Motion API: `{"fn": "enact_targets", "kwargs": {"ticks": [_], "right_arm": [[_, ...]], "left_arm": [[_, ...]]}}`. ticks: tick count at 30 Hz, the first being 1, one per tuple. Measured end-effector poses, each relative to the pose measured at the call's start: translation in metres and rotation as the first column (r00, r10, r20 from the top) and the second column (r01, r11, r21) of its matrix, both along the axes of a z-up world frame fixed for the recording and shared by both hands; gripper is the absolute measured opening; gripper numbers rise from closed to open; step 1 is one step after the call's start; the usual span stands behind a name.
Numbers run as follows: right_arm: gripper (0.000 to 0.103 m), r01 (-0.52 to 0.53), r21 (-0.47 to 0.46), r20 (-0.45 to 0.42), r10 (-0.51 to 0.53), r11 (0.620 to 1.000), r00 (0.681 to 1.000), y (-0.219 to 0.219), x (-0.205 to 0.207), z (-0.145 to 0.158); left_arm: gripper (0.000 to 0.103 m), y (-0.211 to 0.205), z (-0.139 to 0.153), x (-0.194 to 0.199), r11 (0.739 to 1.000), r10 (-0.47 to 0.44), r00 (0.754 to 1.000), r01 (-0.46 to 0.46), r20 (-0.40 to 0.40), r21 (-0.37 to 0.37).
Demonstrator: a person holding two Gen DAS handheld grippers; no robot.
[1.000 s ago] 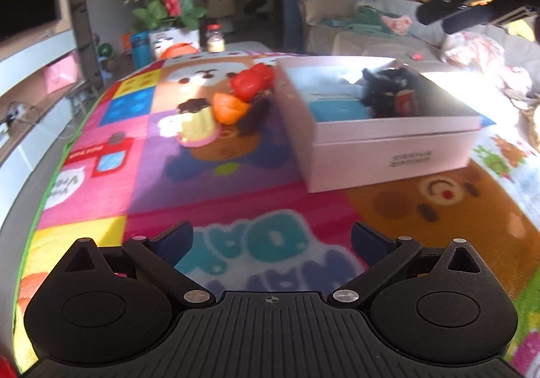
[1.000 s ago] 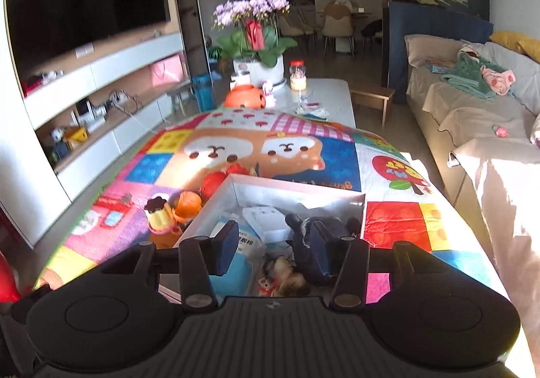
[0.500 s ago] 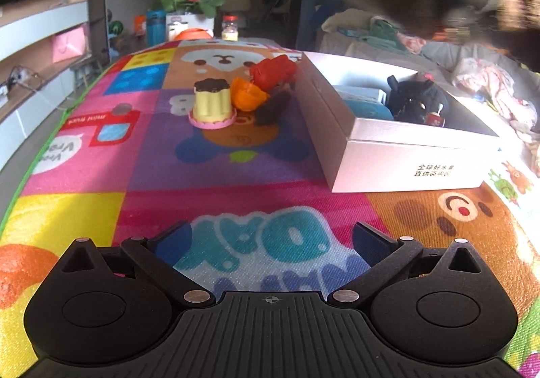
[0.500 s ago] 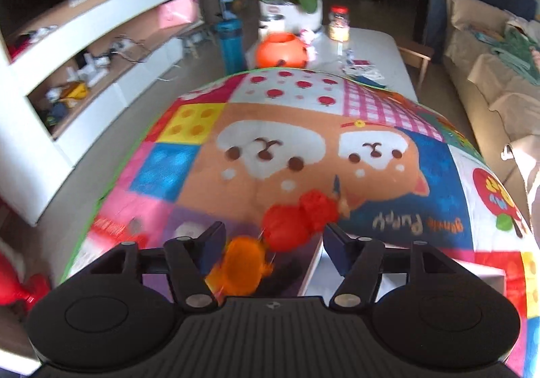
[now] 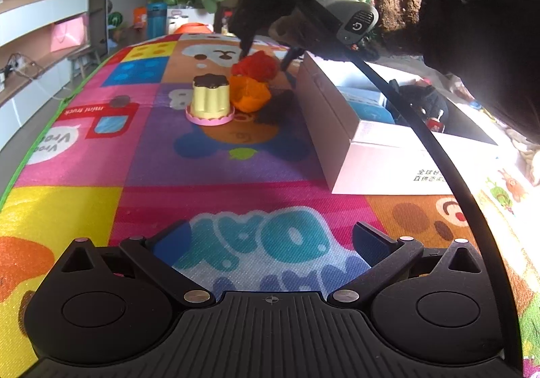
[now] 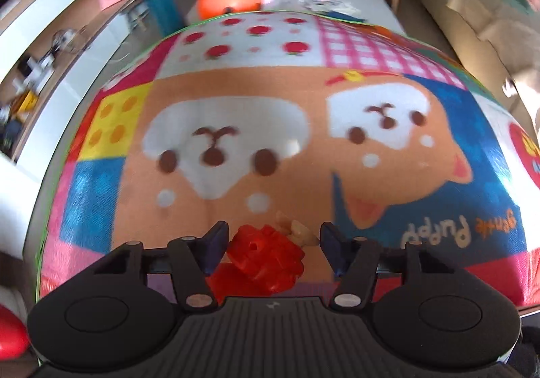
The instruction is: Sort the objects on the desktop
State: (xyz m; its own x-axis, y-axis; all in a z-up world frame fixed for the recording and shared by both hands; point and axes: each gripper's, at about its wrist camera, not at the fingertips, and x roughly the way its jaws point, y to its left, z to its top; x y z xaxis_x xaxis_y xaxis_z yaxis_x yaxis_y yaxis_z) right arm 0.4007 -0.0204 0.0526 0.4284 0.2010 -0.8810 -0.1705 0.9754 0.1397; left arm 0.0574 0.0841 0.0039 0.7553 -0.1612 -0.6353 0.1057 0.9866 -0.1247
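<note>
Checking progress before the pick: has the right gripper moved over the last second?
Yes. The right gripper has left the white box and gone forward and down over the mat, its open jaws now straddling the red toy.

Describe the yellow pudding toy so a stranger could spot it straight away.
Start at the open white cardboard box on the colourful cartoon play mat. Left of its far corner sit three small toys. The yellow fluted pudding toy is leftmost, upright on a pink scalloped base with a dark brown top, unlike the orange toy and red toy beside it.
</note>
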Motion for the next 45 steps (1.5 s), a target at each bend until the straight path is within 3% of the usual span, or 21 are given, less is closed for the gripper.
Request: {"fn": "enact_targets", "kwargs": {"ticks": [4,11,16,21,22,24,25,26,28,34,39,41,45], "right_arm": [[0.060,-0.159,-0.012,-0.010,0.159,0.987,0.987,0.032,-0.033,0.000],[0.060,-0.398,-0.106,-0.007,0.400,0.911,0.917,0.044,-0.119,0.008],[0.060,-0.511,-0.148,0.023,0.519,0.847,0.854,0.029,-0.183,0.019],[0.059,-0.654,-0.054,-0.027,0.654,0.754,0.756,0.010,-0.235,0.032],[0.059,-0.655,-0.053,0.001,0.655,0.754,0.755,0.006,-0.240,0.041],[0.058,-0.615,-0.077,0.056,0.619,0.785,0.783,0.001,-0.238,0.057],[0.050,-0.589,-0.086,0.066,0.594,0.804,0.801,-0.001,-0.233,0.062],[0.036,-0.559,-0.097,0.067,0.566,0.823,0.822,-0.002,-0.226,0.064],[0.028,-0.525,-0.115,0.047,0.533,0.843,0.845,0.000,-0.216,0.059],[0.028,-0.475,-0.094,0.006,0.477,0.875,0.879,0.013,-0.195,0.029],[0.023,-0.456,-0.183,-0.013,0.462,0.871,0.887,0.034,-0.187,0.000],[0.009,-0.463,-0.172,-0.042,0.463,0.870,0.885,0.035,-0.189,-0.005],[0.006,-0.499,-0.150,-0.052,0.497,0.854,0.866,0.025,-0.213,-0.002]], "left_arm": [[0.103,0.006,0.002,-0.001,1.000,0.007,1.000,-0.007,-0.005,-0.019],[0.103,0.022,0.005,-0.010,0.998,0.057,0.998,-0.057,-0.002,0.014],[0.103,0.024,0.008,-0.026,1.000,0.009,1.000,-0.009,-0.003,0.016],[0.103,0.008,0.007,-0.046,0.997,-0.079,0.997,0.080,-0.018,0.018],[0.103,0.004,0.007,-0.049,0.995,-0.093,0.996,0.093,-0.017,0.023],[0.103,-0.002,0.006,-0.052,0.993,-0.113,0.993,0.113,-0.016,0.018],[0.103,-0.004,0.007,-0.052,0.993,-0.119,0.993,0.119,-0.016,0.011],[0.103,-0.006,0.007,-0.052,0.992,-0.123,0.992,0.123,-0.015,0.004],[0.103,-0.010,0.007,-0.053,0.992,-0.129,0.992,0.129,-0.007,0.000],[0.103,-0.001,0.010,-0.054,0.997,-0.082,0.997,0.082,0.000,0.003],[0.103,0.013,0.007,-0.051,1.000,-0.012,1.000,0.011,-0.022,-0.006],[0.103,0.016,0.008,-0.051,1.000,-0.005,1.000,0.004,-0.021,-0.017],[0.103,0.016,0.010,-0.053,1.000,-0.007,1.000,0.007,-0.016,-0.003]]}}
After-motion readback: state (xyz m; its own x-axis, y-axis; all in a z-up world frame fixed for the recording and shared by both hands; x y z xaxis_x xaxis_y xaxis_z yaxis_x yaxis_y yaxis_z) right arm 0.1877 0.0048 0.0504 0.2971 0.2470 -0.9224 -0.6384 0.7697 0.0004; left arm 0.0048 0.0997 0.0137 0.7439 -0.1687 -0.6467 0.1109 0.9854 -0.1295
